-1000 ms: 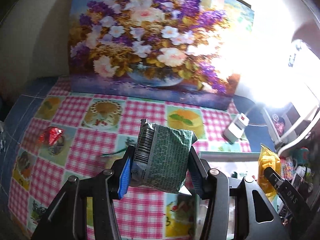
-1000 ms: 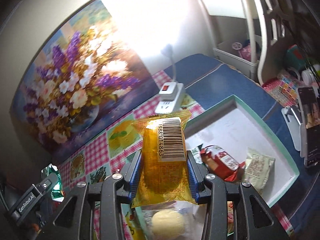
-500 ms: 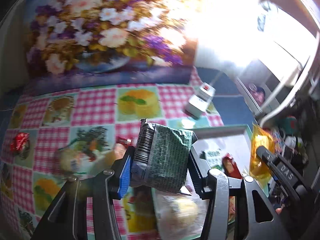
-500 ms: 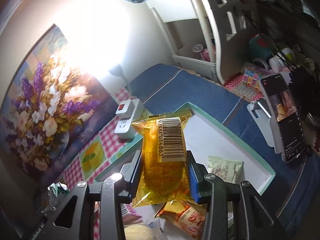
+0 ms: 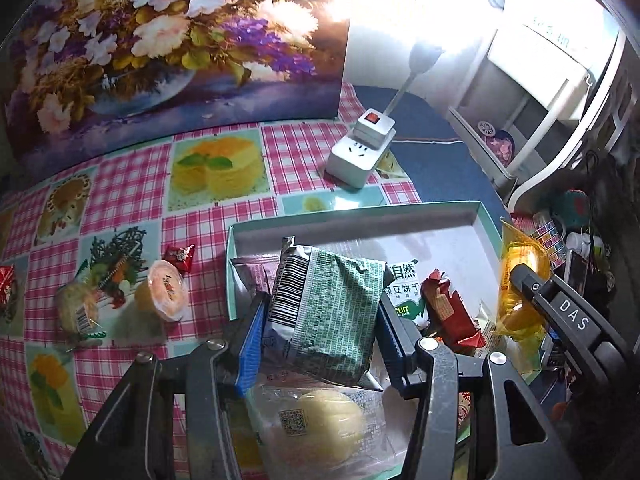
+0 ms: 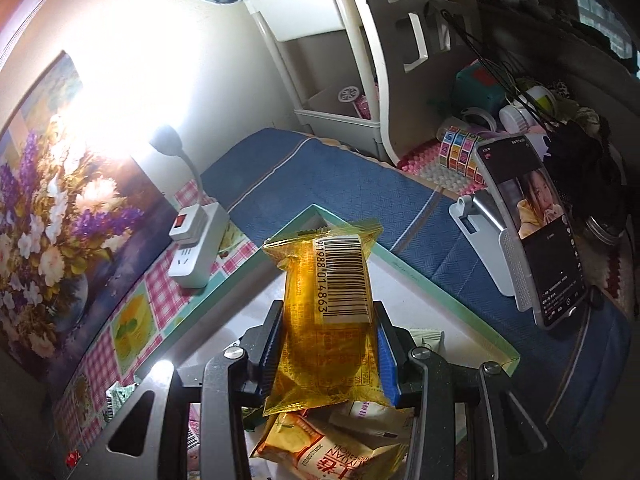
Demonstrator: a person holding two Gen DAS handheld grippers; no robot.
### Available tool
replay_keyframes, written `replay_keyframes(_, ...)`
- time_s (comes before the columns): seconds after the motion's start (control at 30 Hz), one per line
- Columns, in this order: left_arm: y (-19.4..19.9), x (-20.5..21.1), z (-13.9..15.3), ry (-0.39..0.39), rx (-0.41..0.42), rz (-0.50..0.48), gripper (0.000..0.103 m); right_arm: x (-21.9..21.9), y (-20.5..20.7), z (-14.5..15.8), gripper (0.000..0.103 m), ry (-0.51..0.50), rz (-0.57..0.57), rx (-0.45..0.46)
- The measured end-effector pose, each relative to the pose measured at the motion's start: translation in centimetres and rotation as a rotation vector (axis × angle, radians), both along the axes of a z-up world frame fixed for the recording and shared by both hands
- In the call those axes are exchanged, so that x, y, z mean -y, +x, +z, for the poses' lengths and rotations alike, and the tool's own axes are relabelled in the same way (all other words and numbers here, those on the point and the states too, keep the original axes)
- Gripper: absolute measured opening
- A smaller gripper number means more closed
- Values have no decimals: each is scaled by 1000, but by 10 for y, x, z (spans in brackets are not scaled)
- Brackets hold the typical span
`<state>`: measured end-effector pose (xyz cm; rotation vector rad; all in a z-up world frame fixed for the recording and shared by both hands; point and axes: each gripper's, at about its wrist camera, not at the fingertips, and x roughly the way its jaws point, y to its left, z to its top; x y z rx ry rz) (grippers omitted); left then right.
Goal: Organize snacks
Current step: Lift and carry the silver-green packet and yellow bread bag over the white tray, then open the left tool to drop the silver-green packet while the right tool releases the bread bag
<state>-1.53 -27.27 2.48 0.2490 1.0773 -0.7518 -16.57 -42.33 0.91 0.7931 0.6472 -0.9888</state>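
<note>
My left gripper (image 5: 320, 316) has its blue pads pinching a green printed snack packet (image 5: 326, 312) by both sides, barcode edge turned to about ten o'clock. The packet hangs over the near left part of the teal-rimmed box (image 5: 360, 218), above a clear-wrapped pale bun (image 5: 320, 428) at six o'clock. At three o'clock from the packet, inside the box, I see a white and green biscuit pack (image 5: 404, 292) and a red wrapper (image 5: 446, 308) just beside it.

My right gripper (image 6: 328, 344) is clamped on a yellow see-through packet (image 6: 328, 320), barcode label facing me, its top pointing to twelve o'clock. It sits over the same box (image 6: 440, 288), with an orange and white packet (image 6: 320, 452) below it at six o'clock.

On the pink checked tablecloth (image 5: 120, 200), at nine o'clock from the box, lie an orange jelly cup (image 5: 166, 296), a small red candy (image 5: 180, 256) and a wrapped pale cake (image 5: 76, 312). A white power strip (image 5: 358, 152) stands at twelve o'clock, the flower painting (image 5: 160, 40) behind it. A phone on a stand (image 6: 528, 232) is at two o'clock in the right view.
</note>
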Motion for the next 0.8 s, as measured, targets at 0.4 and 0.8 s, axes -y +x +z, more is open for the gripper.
replay_keyframes(0.4, -8, 10, -9, 6, -13, -30, 53, 6, 1, -14, 44, 32, -14, -26)
replay_keyframes(0.8, -16, 19, -13, 22, -12, -64, 53, 8, 0, -16, 45, 45, -20, -20)
